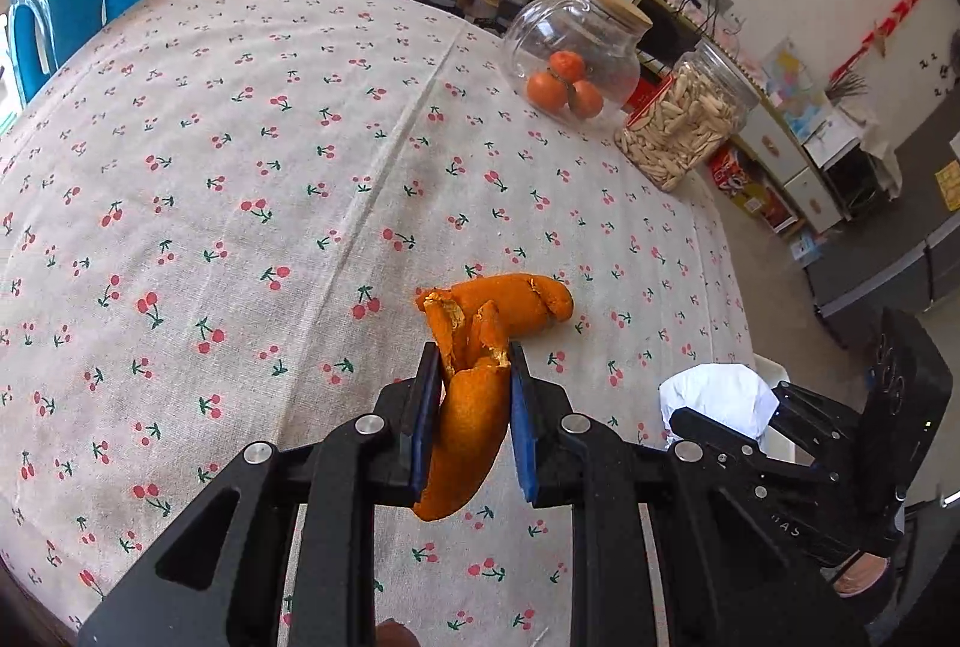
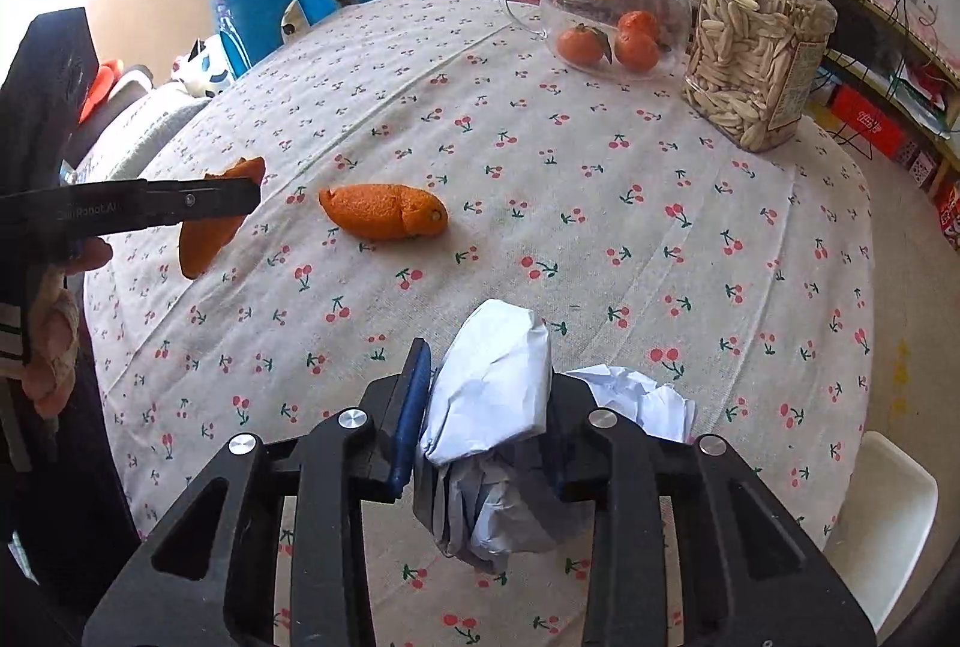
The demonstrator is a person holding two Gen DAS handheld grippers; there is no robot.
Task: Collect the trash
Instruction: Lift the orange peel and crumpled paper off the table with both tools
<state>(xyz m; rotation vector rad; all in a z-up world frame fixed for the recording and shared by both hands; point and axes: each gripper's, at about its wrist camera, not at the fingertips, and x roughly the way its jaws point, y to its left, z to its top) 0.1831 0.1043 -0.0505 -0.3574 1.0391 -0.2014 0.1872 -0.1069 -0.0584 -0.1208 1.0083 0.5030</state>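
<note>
My left gripper [image 1: 471, 368] is shut on a piece of orange peel [image 1: 471, 425] and holds it above the cherry-print tablecloth [image 1: 240, 167]. A second orange peel [image 1: 516, 302] lies on the cloth just beyond the held one. It also shows in the right wrist view [image 2: 384, 218], with the left gripper [image 2: 252, 197] and its held peel [image 2: 207, 239] at the left. My right gripper [image 2: 486, 377] is shut on a crumpled white paper wad [image 2: 492, 395]. More crumpled paper [image 2: 642, 398] lies by the right finger. In the left wrist view the right gripper [image 1: 726, 419] holds the paper [image 1: 717, 398] at the lower right.
A glass teapot with three tangerines [image 2: 606, 11] and a plastic jar of seeds [image 2: 756, 53] stand at the far right of the table. A blue chair [image 2: 294, 2] stands behind the table and a white chair [image 2: 882, 521] at its near right edge. Shelves and clutter line the walls.
</note>
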